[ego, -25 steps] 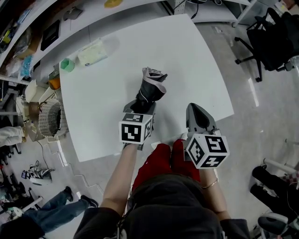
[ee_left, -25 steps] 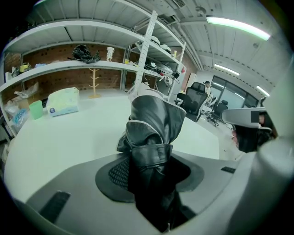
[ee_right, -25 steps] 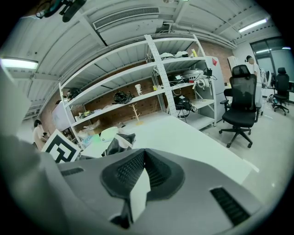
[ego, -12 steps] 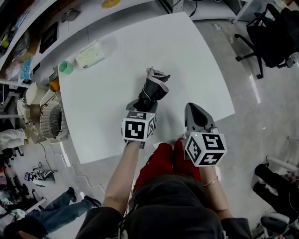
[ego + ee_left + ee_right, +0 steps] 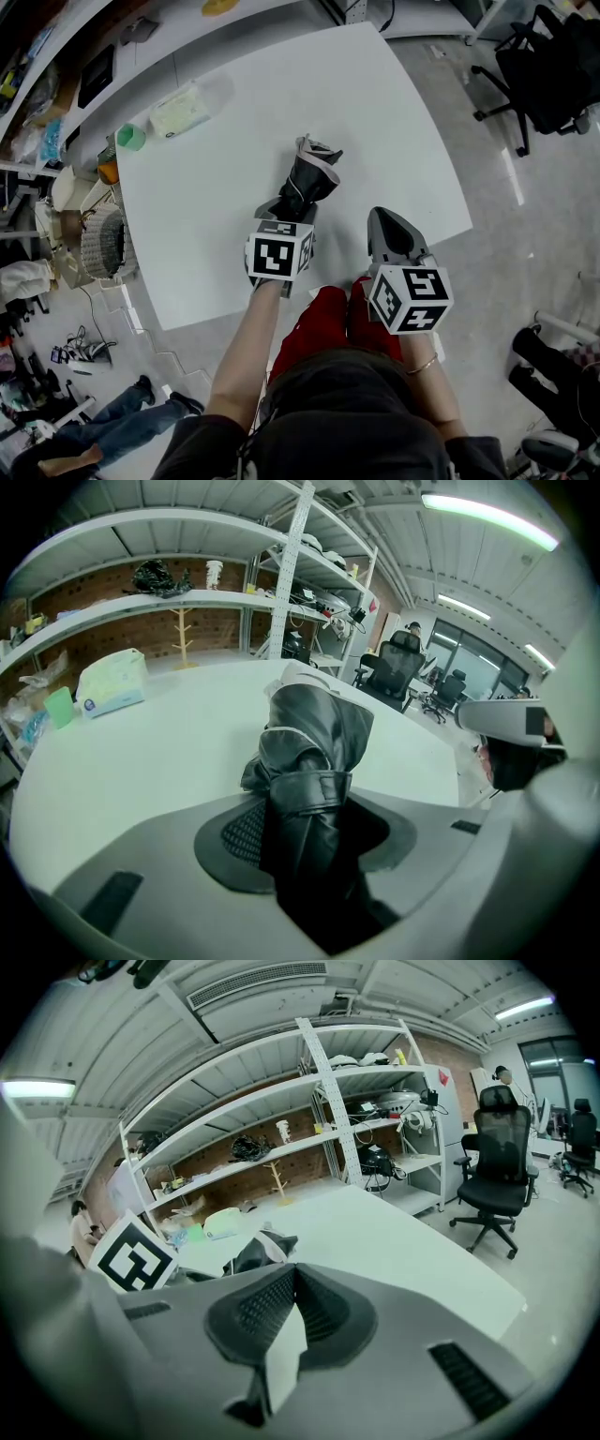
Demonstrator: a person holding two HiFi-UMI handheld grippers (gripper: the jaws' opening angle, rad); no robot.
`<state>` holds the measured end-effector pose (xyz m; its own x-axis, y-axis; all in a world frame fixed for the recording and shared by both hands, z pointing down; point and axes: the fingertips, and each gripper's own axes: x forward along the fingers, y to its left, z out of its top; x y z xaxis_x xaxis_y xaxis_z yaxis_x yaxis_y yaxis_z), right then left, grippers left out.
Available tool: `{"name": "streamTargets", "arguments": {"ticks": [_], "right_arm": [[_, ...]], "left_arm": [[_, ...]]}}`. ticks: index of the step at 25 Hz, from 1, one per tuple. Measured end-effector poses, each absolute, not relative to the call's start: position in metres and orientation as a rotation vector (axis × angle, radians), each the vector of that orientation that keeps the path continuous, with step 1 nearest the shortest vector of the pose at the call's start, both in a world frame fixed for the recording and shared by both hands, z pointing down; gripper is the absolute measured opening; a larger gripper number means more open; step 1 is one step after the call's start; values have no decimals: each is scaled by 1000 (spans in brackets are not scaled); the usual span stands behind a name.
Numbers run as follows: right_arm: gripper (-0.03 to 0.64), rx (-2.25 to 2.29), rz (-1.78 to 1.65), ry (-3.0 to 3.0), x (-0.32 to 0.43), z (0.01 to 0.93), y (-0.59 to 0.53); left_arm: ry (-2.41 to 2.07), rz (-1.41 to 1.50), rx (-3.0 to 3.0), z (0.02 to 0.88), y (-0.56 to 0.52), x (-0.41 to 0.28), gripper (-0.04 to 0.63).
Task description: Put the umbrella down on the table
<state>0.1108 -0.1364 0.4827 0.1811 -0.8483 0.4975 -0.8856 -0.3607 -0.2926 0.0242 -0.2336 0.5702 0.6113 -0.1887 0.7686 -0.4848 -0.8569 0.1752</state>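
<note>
A folded black umbrella (image 5: 307,173) with a pale edge sticks out of my left gripper (image 5: 286,208), over the near middle of the white table (image 5: 375,112). The left gripper view shows its strapped body (image 5: 314,733) clamped between the pads, so the left gripper (image 5: 305,808) is shut on it. Whether its far end touches the tabletop I cannot tell. My right gripper (image 5: 386,217) hovers over the table's near edge to the right, shut with nothing in it. In the right gripper view the umbrella (image 5: 253,1251) lies left of that gripper (image 5: 291,1274).
A pale tissue pack (image 5: 183,108) and a green cup (image 5: 131,137) sit at the table's far left. A woven basket (image 5: 98,239) stands beyond the left edge. A black office chair (image 5: 544,75) is on the floor at the right. Shelving runs behind the table.
</note>
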Motion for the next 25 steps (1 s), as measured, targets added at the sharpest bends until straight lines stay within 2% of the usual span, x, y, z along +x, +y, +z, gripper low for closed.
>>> {"name": "streamTargets", "arguments": {"ticks": [25], "right_arm": [[18,2275,981,-1727,103,509,-149]], "left_arm": [[-529,1244,2493,580,-232,29,219]]}}
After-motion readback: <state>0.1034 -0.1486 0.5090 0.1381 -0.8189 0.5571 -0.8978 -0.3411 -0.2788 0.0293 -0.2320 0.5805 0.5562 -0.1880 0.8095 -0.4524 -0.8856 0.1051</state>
